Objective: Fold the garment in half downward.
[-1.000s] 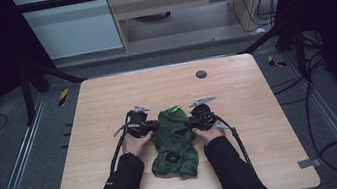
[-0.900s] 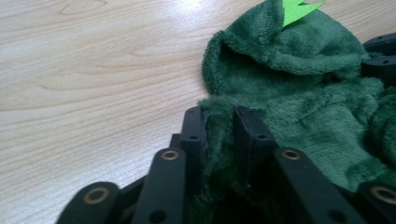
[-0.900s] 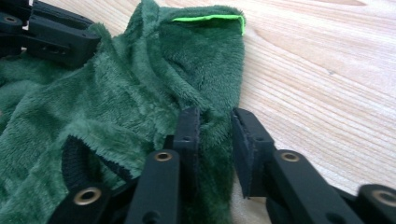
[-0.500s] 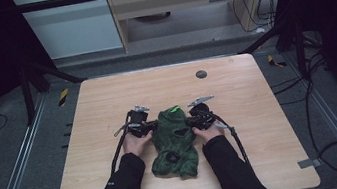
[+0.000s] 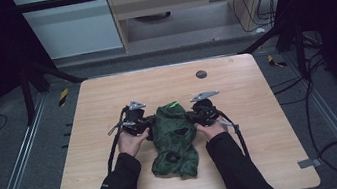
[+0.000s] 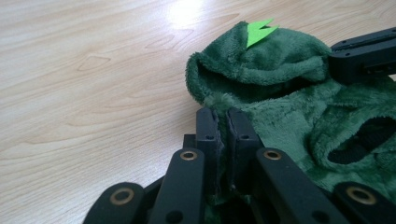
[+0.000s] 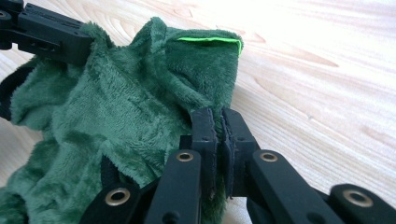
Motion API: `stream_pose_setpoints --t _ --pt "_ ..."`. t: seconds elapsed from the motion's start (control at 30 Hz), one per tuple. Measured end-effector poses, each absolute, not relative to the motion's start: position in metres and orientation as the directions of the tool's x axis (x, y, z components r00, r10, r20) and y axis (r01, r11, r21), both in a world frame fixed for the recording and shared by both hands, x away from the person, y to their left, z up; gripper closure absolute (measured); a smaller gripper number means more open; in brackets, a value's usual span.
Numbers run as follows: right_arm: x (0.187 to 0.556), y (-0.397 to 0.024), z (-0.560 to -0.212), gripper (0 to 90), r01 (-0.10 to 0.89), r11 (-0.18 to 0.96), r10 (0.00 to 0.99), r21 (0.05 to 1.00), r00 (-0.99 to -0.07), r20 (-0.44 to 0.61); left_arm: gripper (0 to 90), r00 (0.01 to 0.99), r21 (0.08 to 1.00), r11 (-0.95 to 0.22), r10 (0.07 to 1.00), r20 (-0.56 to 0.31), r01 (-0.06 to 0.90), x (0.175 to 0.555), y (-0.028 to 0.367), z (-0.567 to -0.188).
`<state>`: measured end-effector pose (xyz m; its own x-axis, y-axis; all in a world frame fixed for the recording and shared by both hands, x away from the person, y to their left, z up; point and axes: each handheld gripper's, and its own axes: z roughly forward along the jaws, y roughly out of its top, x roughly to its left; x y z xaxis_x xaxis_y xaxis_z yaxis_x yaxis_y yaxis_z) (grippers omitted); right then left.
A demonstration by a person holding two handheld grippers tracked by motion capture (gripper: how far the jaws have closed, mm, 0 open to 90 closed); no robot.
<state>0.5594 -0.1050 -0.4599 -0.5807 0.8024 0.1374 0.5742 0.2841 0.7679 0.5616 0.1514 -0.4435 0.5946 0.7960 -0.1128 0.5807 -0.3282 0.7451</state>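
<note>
The left gripper [image 5: 148, 123] and right gripper [image 5: 191, 116] each clamp an edge of the green fleece garment [image 5: 173, 139]. Its lower part lies on the wooden table [image 5: 260, 111]

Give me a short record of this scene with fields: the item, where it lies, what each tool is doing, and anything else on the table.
item: green fleece garment with a bright green tag
place: near middle of the wooden table
left tool: shut on the garment's edge, fabric pinched between the jaws
right tool: shut on the opposite edge
holder: a person's hands in dark sleeves, one at each side of the garment
other: small dark round spot on the far part of the table
</note>
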Motion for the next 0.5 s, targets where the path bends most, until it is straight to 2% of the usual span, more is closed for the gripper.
stream_pose_setpoints --t 0.5 --pt "0.536 -0.11 -0.43 85.3 0.491 0.296 0.762 0.82 -0.639 0.108 85.1 0.641 0.782 -0.342 0.762 -0.095 0.521 0.534 0.158 -0.418"
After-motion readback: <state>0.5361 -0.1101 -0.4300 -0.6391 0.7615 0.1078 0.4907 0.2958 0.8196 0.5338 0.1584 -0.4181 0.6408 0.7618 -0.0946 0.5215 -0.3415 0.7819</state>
